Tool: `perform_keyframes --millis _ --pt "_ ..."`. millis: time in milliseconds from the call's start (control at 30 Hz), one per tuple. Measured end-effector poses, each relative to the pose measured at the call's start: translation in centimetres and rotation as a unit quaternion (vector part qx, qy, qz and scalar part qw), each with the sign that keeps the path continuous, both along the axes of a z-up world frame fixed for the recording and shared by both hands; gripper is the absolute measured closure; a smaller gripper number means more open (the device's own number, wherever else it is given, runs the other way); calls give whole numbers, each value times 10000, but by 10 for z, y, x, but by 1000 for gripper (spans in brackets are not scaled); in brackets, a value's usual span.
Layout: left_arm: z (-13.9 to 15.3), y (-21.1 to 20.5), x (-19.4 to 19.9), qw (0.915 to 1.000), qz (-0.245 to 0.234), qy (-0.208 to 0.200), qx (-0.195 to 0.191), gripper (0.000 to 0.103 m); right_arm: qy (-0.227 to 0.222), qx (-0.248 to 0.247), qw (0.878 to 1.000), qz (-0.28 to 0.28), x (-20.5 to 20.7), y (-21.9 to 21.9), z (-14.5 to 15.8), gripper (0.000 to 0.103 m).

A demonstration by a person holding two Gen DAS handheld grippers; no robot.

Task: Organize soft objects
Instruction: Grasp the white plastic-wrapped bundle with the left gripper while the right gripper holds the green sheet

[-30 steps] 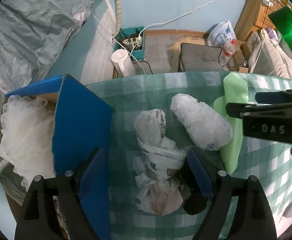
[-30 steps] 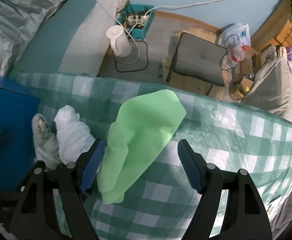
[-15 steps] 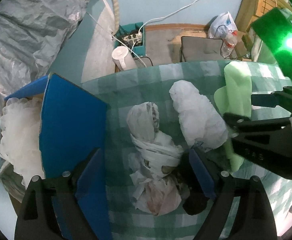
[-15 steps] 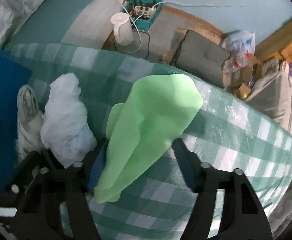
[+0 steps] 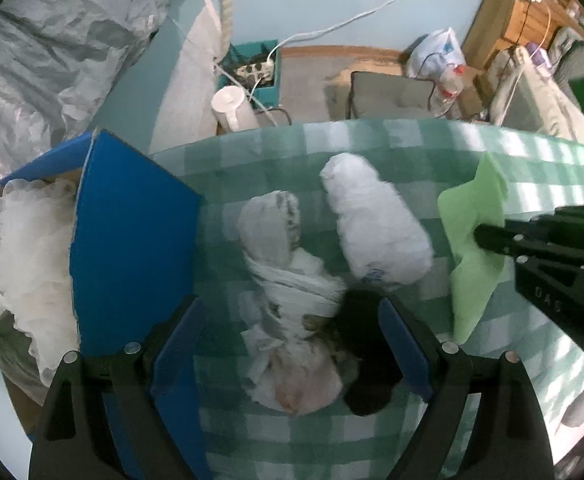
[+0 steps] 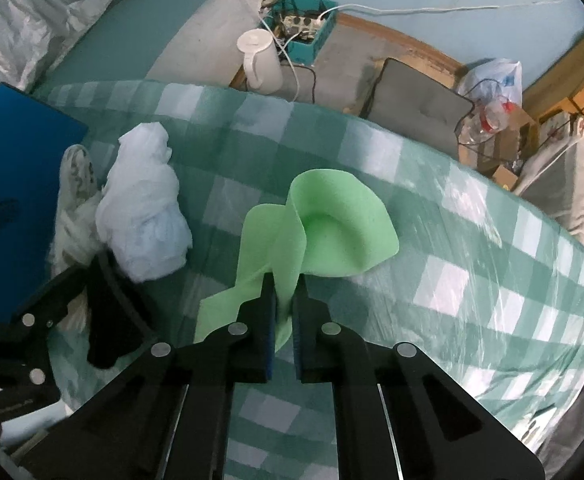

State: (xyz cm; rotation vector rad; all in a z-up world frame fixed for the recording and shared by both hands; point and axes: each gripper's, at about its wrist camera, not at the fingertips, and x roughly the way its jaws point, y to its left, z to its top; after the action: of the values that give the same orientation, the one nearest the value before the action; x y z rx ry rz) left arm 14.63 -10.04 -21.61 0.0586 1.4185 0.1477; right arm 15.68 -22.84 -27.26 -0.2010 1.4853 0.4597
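Note:
My right gripper [image 6: 285, 304] is shut on a light green foam sheet [image 6: 332, 224], pinching a fold that stands up from the checked tablecloth; the sheet also shows in the left wrist view [image 5: 472, 248]. My left gripper [image 5: 288, 344] is open, its jaws on either side of a knotted white plastic bag bundle [image 5: 288, 280] with a dark object [image 5: 364, 344] beside it. A second white bag roll [image 5: 376, 232] lies between the bundle and the green sheet, also visible in the right wrist view [image 6: 144, 216].
A blue cardboard box [image 5: 128, 240] holding white netting [image 5: 32, 264] stands at the table's left edge. The green checked tablecloth [image 6: 472, 280] covers the table. Beyond the far edge are a white kettle [image 6: 258, 60], a grey cushion [image 6: 416, 104] and cables.
My right gripper has closed on the green sheet, pulling it into a raised fold. My left gripper has stayed open over the white bundle.

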Motion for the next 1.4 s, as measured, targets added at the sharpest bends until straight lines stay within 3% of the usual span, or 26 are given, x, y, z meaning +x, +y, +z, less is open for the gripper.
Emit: perform_keyframes --millis 700,767,833,900,1400 --pt "-36 17 10 9966 596 278 -487 11 118 426 9987 -263 -28 -45 12 97" --pt "-38 18 11 9962 611 285 -549 16 100 458 9985 -274 -30 -45 15 97" --pt "-40 20 10 9955 649 352 -593 40 68 485 9985 -260 -34 -45 18 97" --pt "-43 20 8 9952 646 462 -565 50 32 508 9984 -248 -37 -44 21 97" --pt "-15 20 -28 9976 446 127 -521 55 -169 573 9980 -187 -54 -43 36 97"
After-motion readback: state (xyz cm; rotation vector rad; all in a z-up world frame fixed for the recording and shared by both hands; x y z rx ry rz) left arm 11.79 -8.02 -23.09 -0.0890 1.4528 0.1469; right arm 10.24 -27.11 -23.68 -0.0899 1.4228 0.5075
